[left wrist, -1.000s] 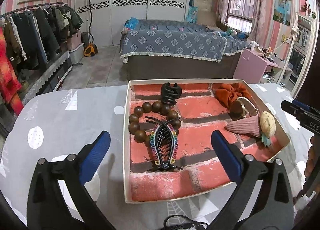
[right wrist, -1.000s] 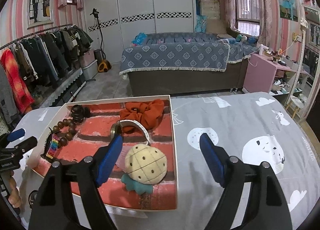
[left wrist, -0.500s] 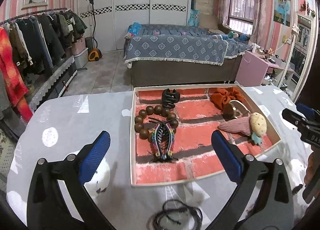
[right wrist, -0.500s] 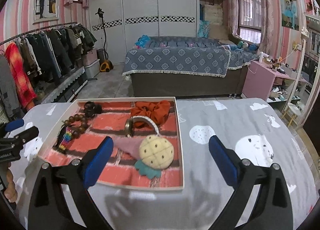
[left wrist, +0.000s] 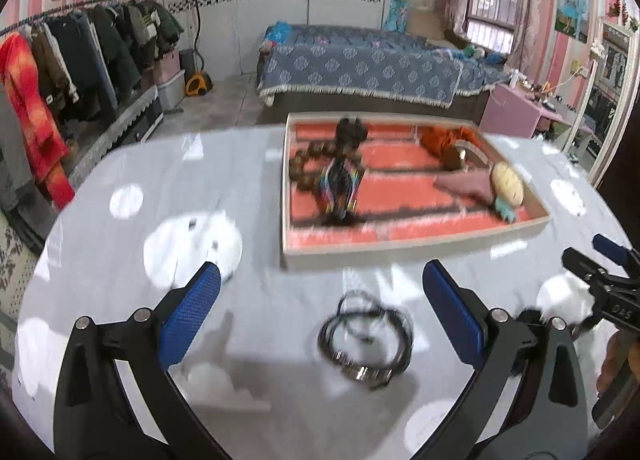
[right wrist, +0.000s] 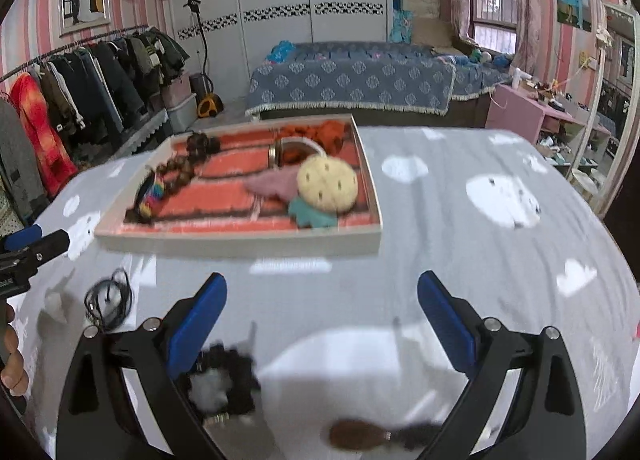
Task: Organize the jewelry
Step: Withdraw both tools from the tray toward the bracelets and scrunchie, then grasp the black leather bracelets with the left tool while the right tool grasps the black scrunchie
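Note:
A shallow tray [left wrist: 416, 246] [right wrist: 240, 238] with a red brick-pattern lining sits on the grey table. It holds a brown bead bracelet [left wrist: 306, 169], a black claw clip [left wrist: 350, 131], a rainbow-edged clip [left wrist: 340, 189], an orange scrunchie [left wrist: 444, 137], a bangle [right wrist: 280, 149] and a pineapple plush clip [right wrist: 326, 183]. A black cord necklace [left wrist: 366, 340] [right wrist: 108, 300] lies on the table in front of the tray. A black beaded piece [right wrist: 228, 376] and a brown pendant [right wrist: 354, 434] lie near the right gripper. My left gripper [left wrist: 320, 316] and right gripper [right wrist: 322, 318] are both open and empty.
The grey tablecloth [right wrist: 500, 244] has white cloud prints. Behind the table are a bed [left wrist: 372, 67], a clothes rack [left wrist: 72, 71] on the left and a pink side table [left wrist: 524, 111] on the right.
Both grippers have pulled back and up from the tray. The tray now looks farther away, and the cord necklace and other loose pieces on the table have come into view.

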A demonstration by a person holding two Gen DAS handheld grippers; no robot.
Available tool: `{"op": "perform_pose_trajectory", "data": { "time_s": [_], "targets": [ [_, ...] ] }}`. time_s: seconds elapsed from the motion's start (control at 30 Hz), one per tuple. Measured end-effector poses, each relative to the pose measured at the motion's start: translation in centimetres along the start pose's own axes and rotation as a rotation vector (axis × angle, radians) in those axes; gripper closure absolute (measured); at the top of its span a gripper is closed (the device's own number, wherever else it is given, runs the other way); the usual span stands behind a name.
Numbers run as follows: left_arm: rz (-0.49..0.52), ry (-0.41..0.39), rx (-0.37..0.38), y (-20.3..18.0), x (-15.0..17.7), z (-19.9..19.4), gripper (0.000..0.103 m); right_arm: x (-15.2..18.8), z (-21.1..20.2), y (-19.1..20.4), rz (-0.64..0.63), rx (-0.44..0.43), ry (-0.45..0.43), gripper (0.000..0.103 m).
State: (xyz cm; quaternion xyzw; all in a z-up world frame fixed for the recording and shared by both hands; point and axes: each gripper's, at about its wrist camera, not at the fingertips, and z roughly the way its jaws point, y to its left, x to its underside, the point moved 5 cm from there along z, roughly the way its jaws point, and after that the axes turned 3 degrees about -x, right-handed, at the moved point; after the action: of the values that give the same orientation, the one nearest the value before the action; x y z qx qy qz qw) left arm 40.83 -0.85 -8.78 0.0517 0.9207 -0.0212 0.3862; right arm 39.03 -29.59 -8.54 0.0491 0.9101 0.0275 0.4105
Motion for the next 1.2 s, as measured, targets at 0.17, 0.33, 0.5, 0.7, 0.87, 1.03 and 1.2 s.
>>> {"op": "perform_pose_trajectory", "data": {
  "time_s": [0.17,0.33,0.5,0.7,0.87,1.03,1.2],
  "targets": [
    [0.001,0.034,-0.020,0.2,2.4,0.8,0.005,2.2,-0.8,0.4,-0.022,0.018,0.014,0.009],
    [-0.014,0.040,-0.016,0.3,3.7,0.8,0.005,3.8,-1.3,0.8,-0.029,0.015,0.023,0.009],
    [-0.018,0.042,-0.032,0.5,4.1,1.0,0.006,4.7,-1.1,1.2,-0.044,0.016,0.028,0.009],
    [0.000,0.050,-0.034,0.0,4.6,1.5,0.006,5.0,-1.1,2.2,-0.094,0.031,0.027,0.009],
    [0.029,0.064,-0.045,-0.4,4.9,2.2,0.009,5.2,-0.5,2.4,-0.108,0.033,0.057,0.009],
    [0.040,0.086,-0.034,-0.7,5.1,2.8,0.019,5.4,0.0,2.4,-0.102,0.030,0.080,0.010],
    [0.045,0.107,-0.013,-1.0,5.1,3.6,0.025,5.6,1.0,3.1,-0.128,0.026,0.124,0.013]
  ]
}}
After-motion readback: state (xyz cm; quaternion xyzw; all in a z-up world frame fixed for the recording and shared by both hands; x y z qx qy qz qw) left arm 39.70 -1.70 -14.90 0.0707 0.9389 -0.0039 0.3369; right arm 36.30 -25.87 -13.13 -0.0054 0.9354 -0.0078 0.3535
